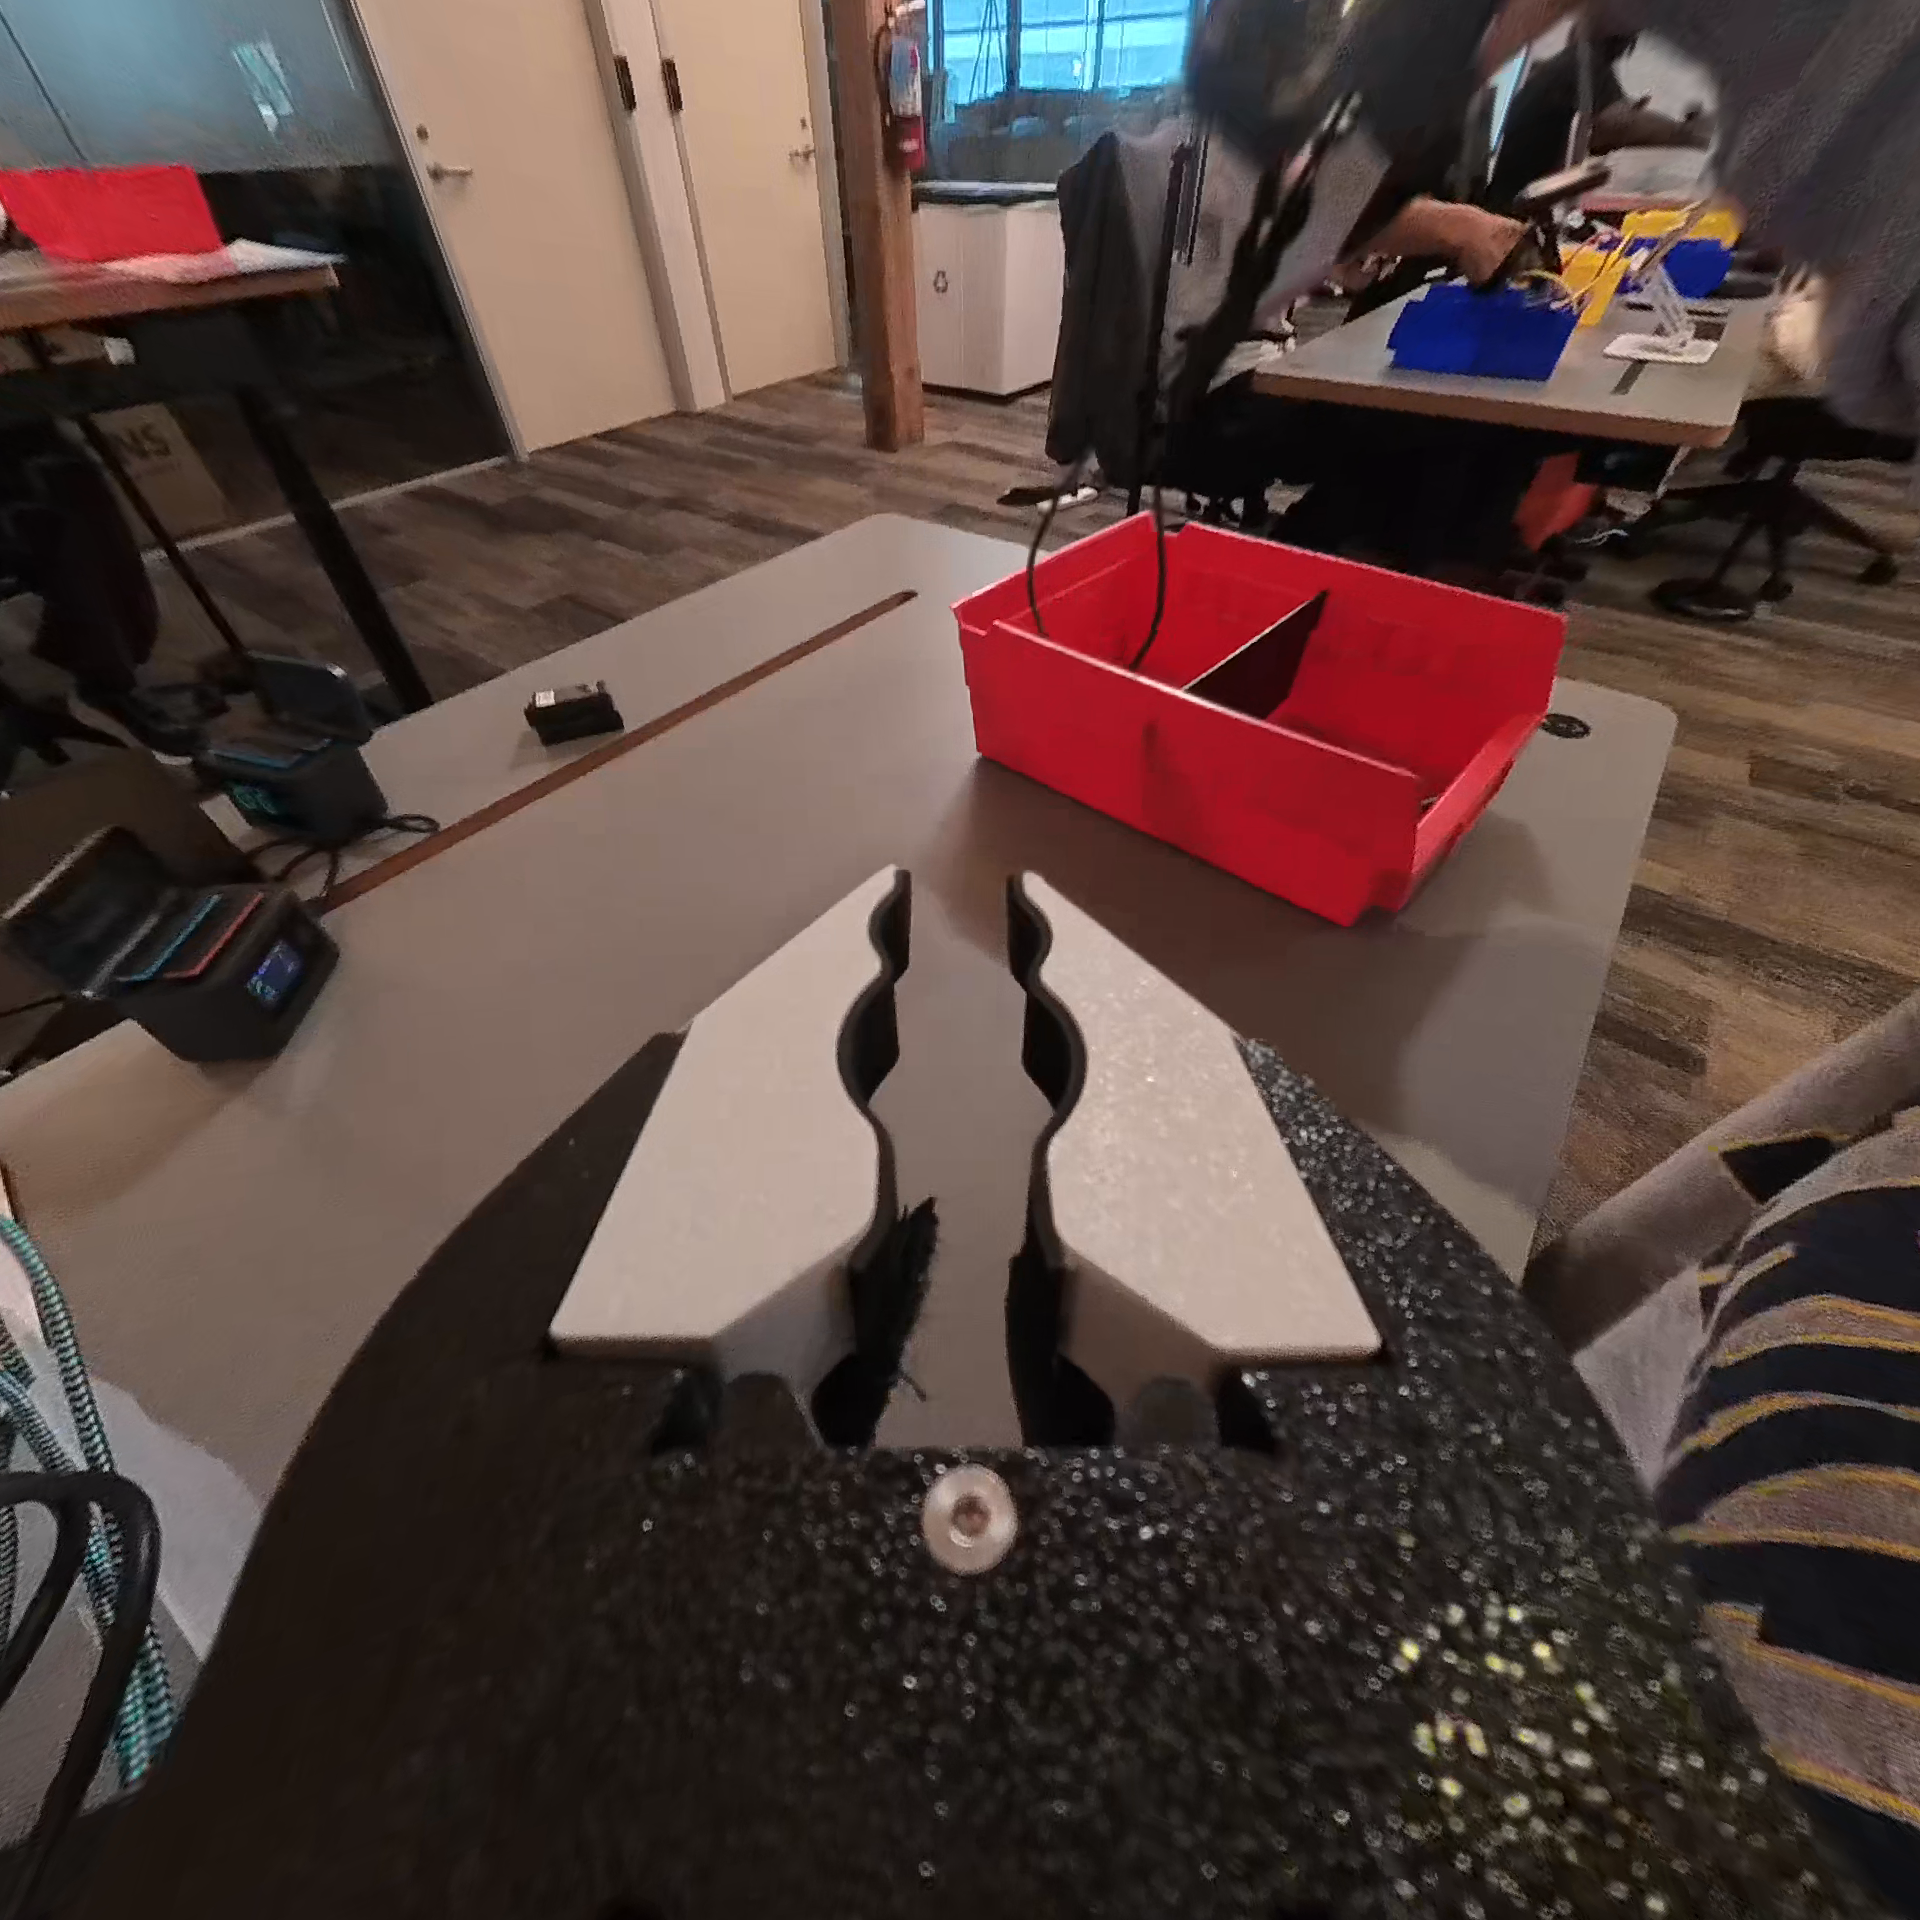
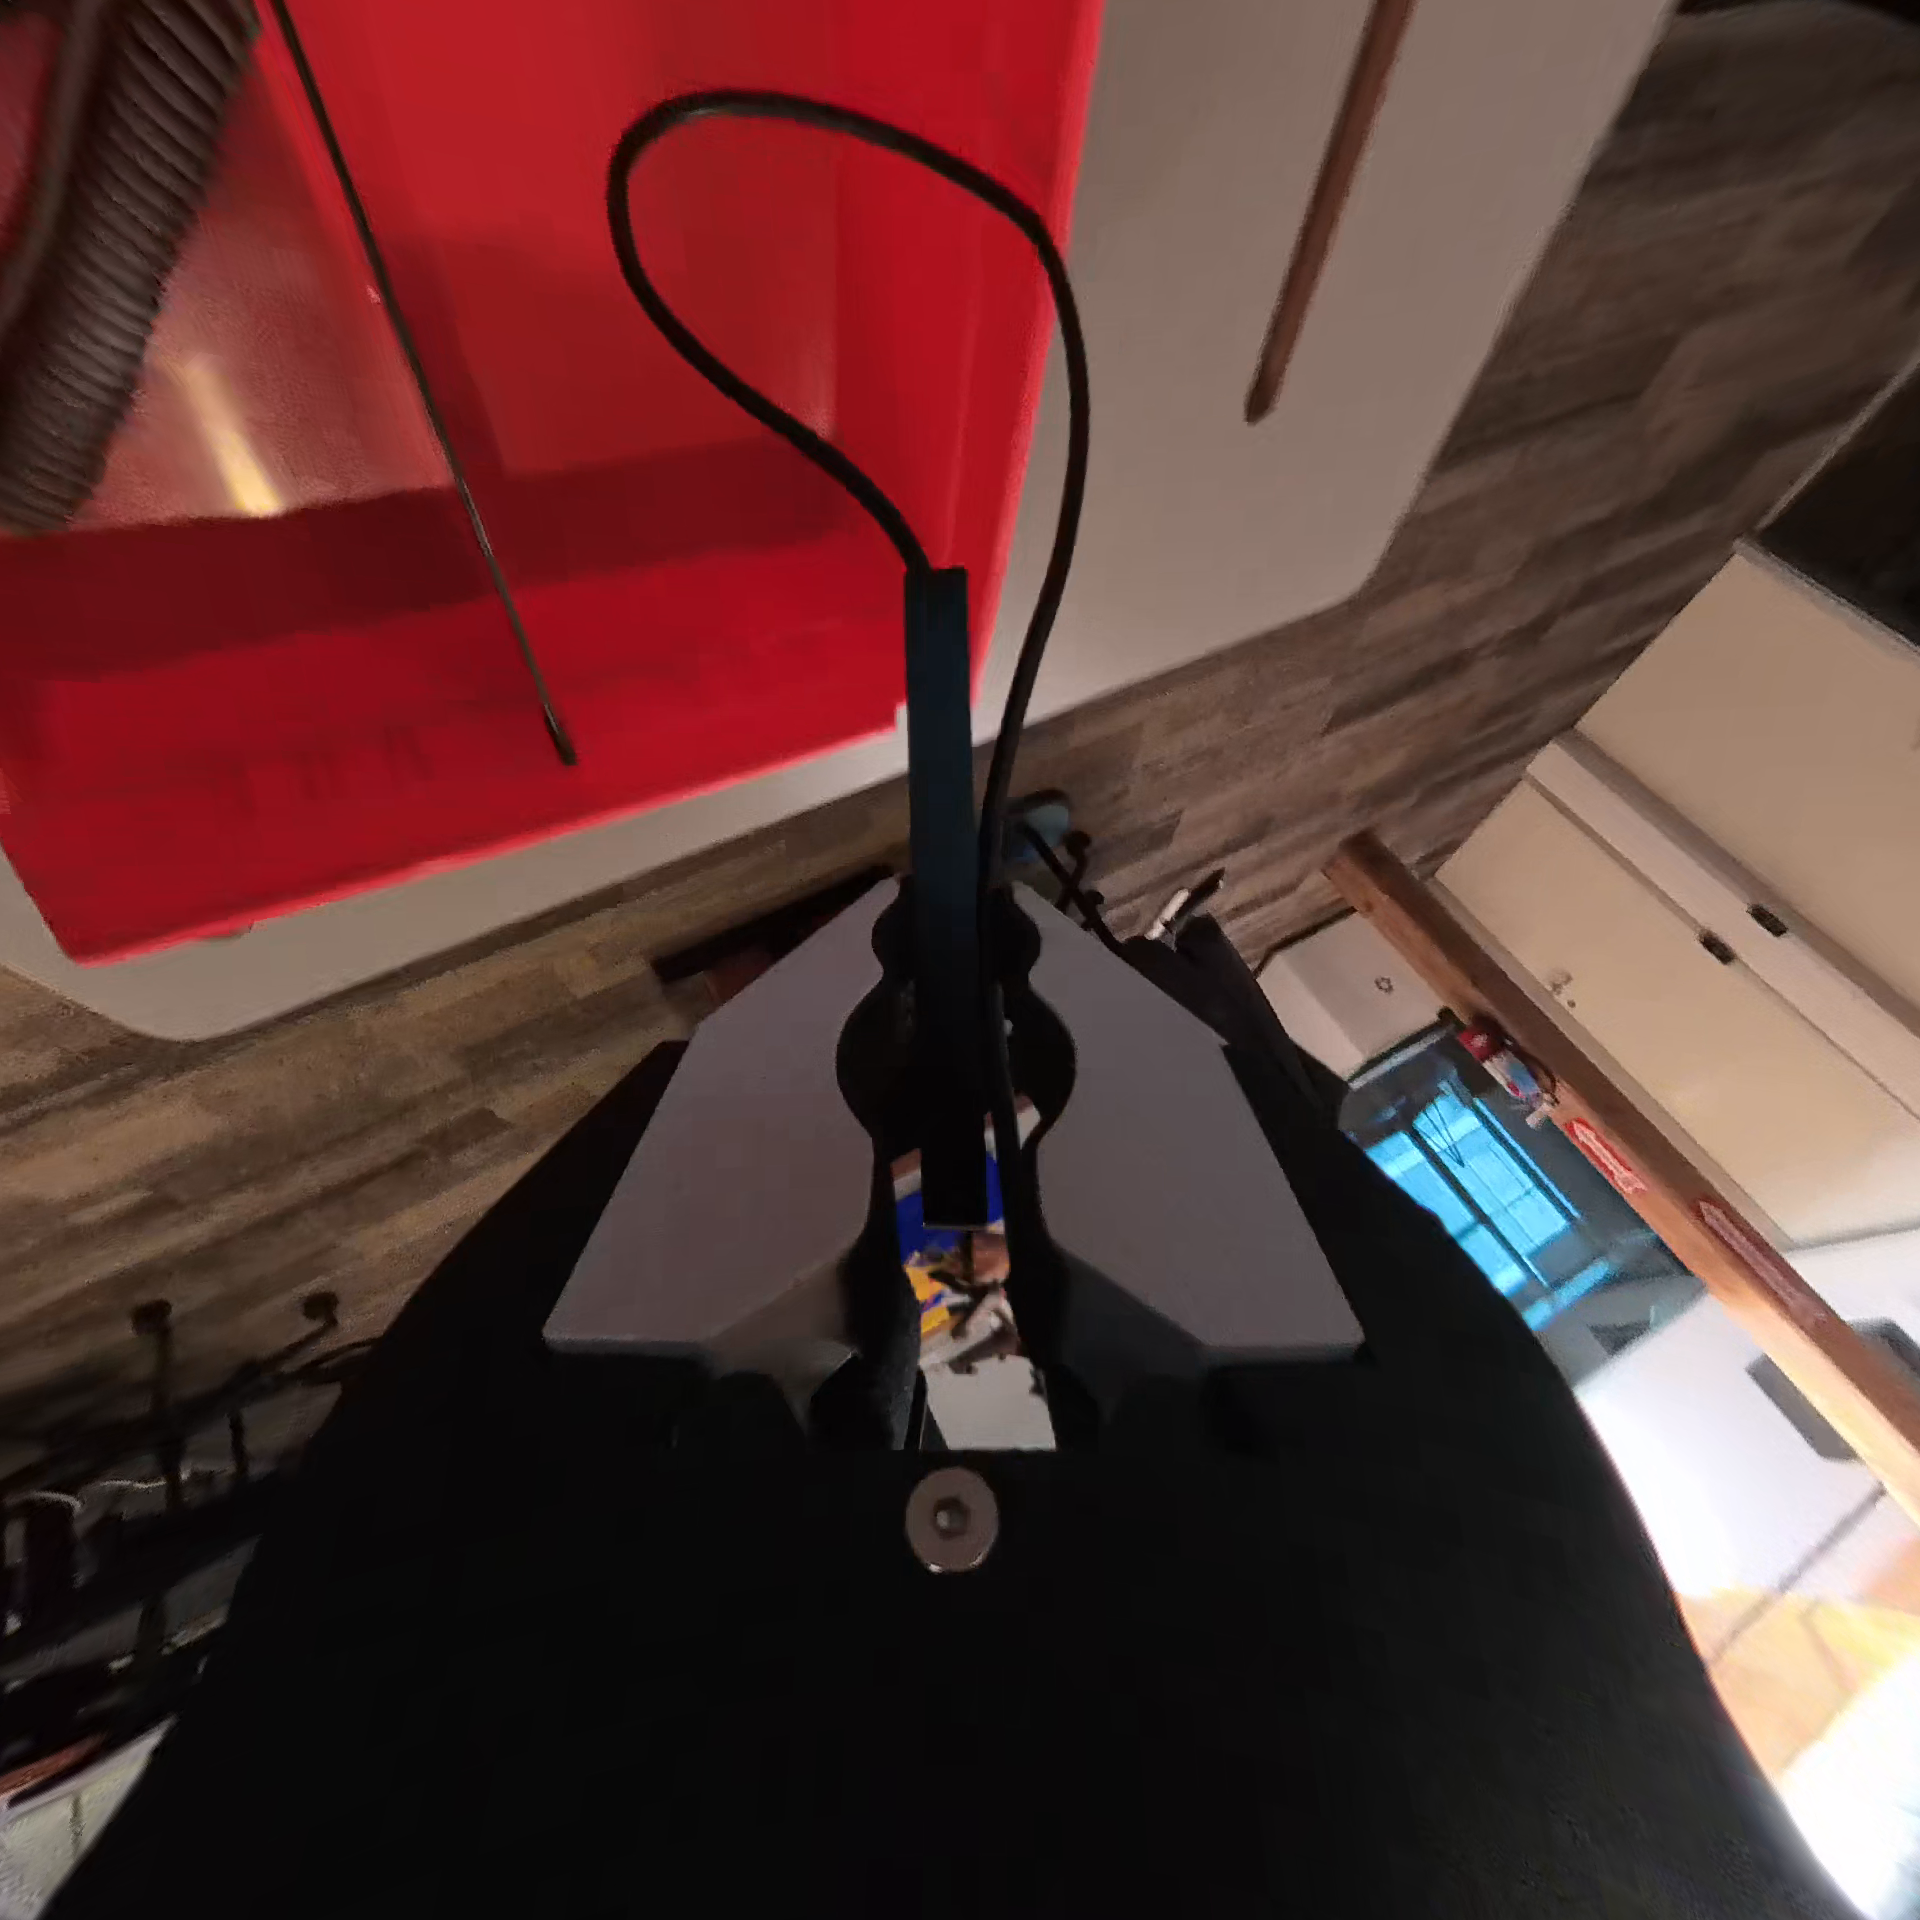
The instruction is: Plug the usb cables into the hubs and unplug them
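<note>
My right gripper (image 2: 951, 904) is shut on a slim black hub (image 2: 940, 727), held high over the red bin (image 2: 520, 644). The hub's thin black cable (image 2: 1070, 343) loops out from its far end and runs back past the fingers. A thick braided cable (image 2: 114, 260) lies in the bin at the upper left. In the left wrist view the bin (image 1: 1195, 769) stands on the grey table (image 1: 623, 987), and black cables (image 1: 1155, 582) hang into it from a dark blur above. My left gripper (image 1: 958, 894) is open and empty, low over the table, in front of the bin.
A black divider (image 1: 1262, 665) splits the bin. Two black charger boxes (image 1: 229, 966) (image 1: 301, 758) and a small black block (image 1: 574, 712) sit at the table's left. A striped sleeve (image 1: 1787, 1351) is at the right. People work at a far table with blue bins (image 1: 1475, 332). About 40 cm separates my left fingertips from my right.
</note>
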`<state>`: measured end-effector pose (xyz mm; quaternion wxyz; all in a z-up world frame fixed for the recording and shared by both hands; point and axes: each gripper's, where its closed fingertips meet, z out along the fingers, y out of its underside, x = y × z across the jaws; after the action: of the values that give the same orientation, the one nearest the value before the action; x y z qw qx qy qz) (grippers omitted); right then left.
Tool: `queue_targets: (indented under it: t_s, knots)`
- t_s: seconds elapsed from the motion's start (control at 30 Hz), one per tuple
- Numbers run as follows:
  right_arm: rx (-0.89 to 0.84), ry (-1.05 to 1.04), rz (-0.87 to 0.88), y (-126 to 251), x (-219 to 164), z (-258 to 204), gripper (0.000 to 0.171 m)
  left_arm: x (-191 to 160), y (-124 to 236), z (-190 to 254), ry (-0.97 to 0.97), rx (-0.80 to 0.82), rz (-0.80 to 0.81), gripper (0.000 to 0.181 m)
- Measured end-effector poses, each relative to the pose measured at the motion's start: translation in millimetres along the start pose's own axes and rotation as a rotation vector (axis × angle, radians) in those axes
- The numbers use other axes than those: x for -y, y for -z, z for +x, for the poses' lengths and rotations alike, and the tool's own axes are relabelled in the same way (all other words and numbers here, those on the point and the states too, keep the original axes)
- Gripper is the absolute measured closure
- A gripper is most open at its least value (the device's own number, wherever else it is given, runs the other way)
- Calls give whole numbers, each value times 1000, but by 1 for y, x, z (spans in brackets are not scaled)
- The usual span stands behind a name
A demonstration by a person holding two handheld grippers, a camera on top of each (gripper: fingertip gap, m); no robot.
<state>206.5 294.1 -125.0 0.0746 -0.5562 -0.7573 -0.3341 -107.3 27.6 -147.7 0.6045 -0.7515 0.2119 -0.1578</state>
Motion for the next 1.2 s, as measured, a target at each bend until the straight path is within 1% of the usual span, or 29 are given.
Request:
queue_targets:
  t_s: [0.03,0.17,0.27,0.43,0.57,0.6,0.67,0.8,0.9,0.93,1.0,1.03,1.07,1.13,1.2]
  knots:
    - [23,1,18,-12,9,-4,158,2,1,2,-8,-2,10,165]
    - [165,-72,237,-48,61,-16,158,3,2,0,-33,21,20,168]
    - [264,-213,492,-52,92,-9,159,-2,1,-2,-11,21,5,168]
    - [442,-408,724,-73,106,-11,158,-12,0,-5,20,14,-12,170]
    - [487,-525,880,-93,114,-15,158,-16,-1,-7,53,5,-14,170]
    - [504,-547,889,-100,116,-18,158,-17,-1,-7,59,-1,-15,170]
    - [529,-547,810,-122,115,-32,158,-19,-3,-7,62,-3,-25,171]
    - [530,-456,495,-167,105,-62,157,-23,-6,-8,61,2,-41,171]
    - [541,-387,283,-176,96,-76,156,-29,-10,-11,72,7,-66,169]
    - [546,-386,224,-173,91,-77,150,-32,-11,-12,79,7,-75,165]
    - [521,-442,139,-160,77,-70,108,-37,-12,-15,100,11,-93,153]
    - [506,-494,128,-149,71,-66,92,-40,-12,-16,113,8,-98,148]
    - [479,-546,141,-136,67,-60,78,-42,-11,-17,126,9,-99,143]
    - [354,-635,236,-106,63,-42,73,-44,-10,-16,145,-2,-92,136]
    - [172,-725,409,-63,70,-21,74,-43,-9,-14,156,-12,-78,129]
